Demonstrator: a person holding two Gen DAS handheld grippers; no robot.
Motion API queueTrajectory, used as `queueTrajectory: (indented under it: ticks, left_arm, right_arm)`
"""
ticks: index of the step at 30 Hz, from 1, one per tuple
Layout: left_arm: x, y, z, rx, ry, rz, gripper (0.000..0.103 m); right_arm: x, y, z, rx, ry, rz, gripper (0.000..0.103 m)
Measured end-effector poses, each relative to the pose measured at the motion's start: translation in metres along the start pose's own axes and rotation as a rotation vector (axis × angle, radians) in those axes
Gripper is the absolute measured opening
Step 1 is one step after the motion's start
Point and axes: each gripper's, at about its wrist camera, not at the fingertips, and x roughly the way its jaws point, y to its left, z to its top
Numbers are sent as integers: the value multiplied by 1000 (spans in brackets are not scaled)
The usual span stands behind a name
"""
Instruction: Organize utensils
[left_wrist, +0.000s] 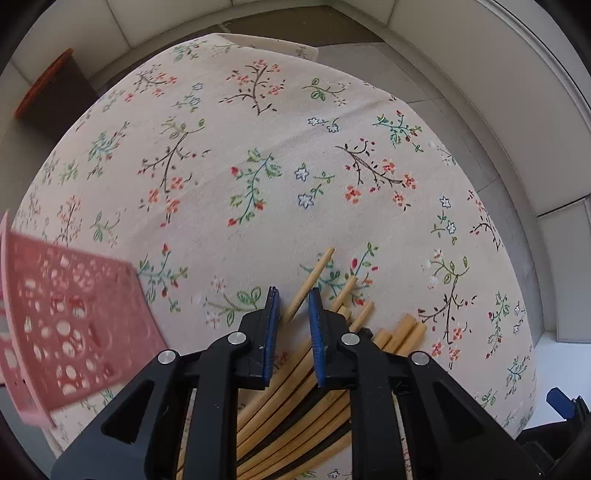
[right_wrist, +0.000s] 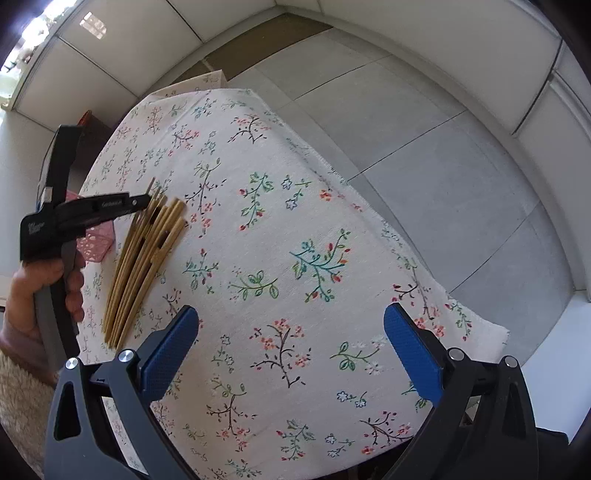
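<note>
So the chopsticks (left_wrist: 317, 373) are plain light bamboo, a loose fanned bundle lying flat on the floral-cloth desk (left_wrist: 229, 155), thick ends spread out, thin tips bunched together. The left gripper (left_wrist: 293, 306) points down over the thick ends with its blue fingers (left_wrist: 317, 332) nearly together, and one stick (left_wrist: 308, 286) sits in the narrow gap. Looks like the pads are pinching it, but I honestly can't be sure from this angle. The left view also catches a blurry pink perforated basket (left_wrist: 70, 321) beside the bundle. The right view shows the hand (right_wrist: 33, 291) holding that left gripper, plus the right gripper (right_wrist: 291, 347) hanging wide open over bare cloth, nothing in it.
</note>
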Motion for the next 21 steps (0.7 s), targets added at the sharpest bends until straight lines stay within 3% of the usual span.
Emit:
queueTrajectory:
  ticks: [2,4,9,11,16,17,21]
  left_arm:
    - [-5,0,-21,-37,-8,-5,13]
    - [-18,2,-46,-75,-41,-39,10]
    - [-81,12,-109,-152,-198,-114,4]
    - [-109,19,-130,-160,-257,-115,4]
    - [-177,33,-173,-182,-387,-132,4]
    - [-187,38,-183,-192,-411,-137,4]
    - [-205,54,-209,-234,-490,-161,4]
  right_arm:
    - [-1,0,0,8,-20,-24,97]
    - [1,3,1,13,-16,-37,90]
    - [30,22,10,64,129,5,44]
    - [41,34,17,96,160,24,40]
    - [59,64,34,63,133,-85,37]
    - [61,66,36,66,137,-105,32]
    - [54,55,42,108,103,-143,32]
